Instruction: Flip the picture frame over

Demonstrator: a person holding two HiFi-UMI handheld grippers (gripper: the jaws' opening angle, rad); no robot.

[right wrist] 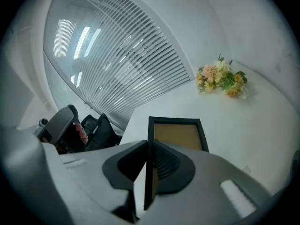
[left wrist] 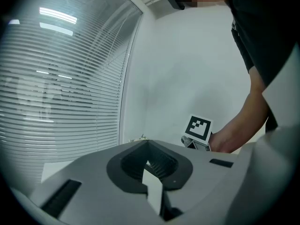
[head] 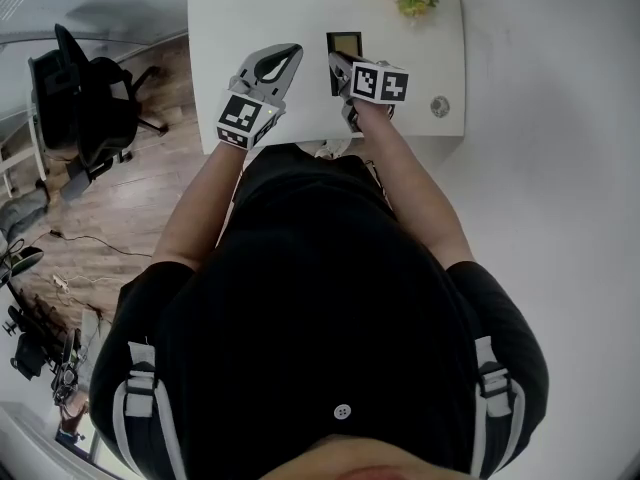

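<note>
R gripper [right wrist: 148,145]: jaws nearly together, clamped on left rail of the picture frame [right wrist: 177,134]; black rail runs edge-on between the pads. L gripper [left wrist: 148,143]: jaws closed tip to tip, nothing between them, held over near part of the table [head: 250,8], just left of R one.

Frame pos.: on the white table toward its near edge, at R gripper's tips, brown panel w/ black border facing the head camera.

Hidden / unclear:
- Near part of frame covered by R gripper body in its own view; in head view lower part lies under R jaws.
- Cannot tell if brown panel is backing board or front.
- Cannot tell if frame's far edge touches table or is lifted.
- L gripper view shows no frame, only blinds [left wrist: 61,78], a forearm [left wrist: 236,130] and R marker cube [left wrist: 199,128].
- Table's far side cut off at top of head view.

Count: frames 1; grippers 2; tables 1; flower bunch [right wrist: 220,78] 1, far corner, well apart from frame; office chair [head: 90,108] 1, left of table; small round disc [head: 439,106] 1, near table's right front corner.
</note>
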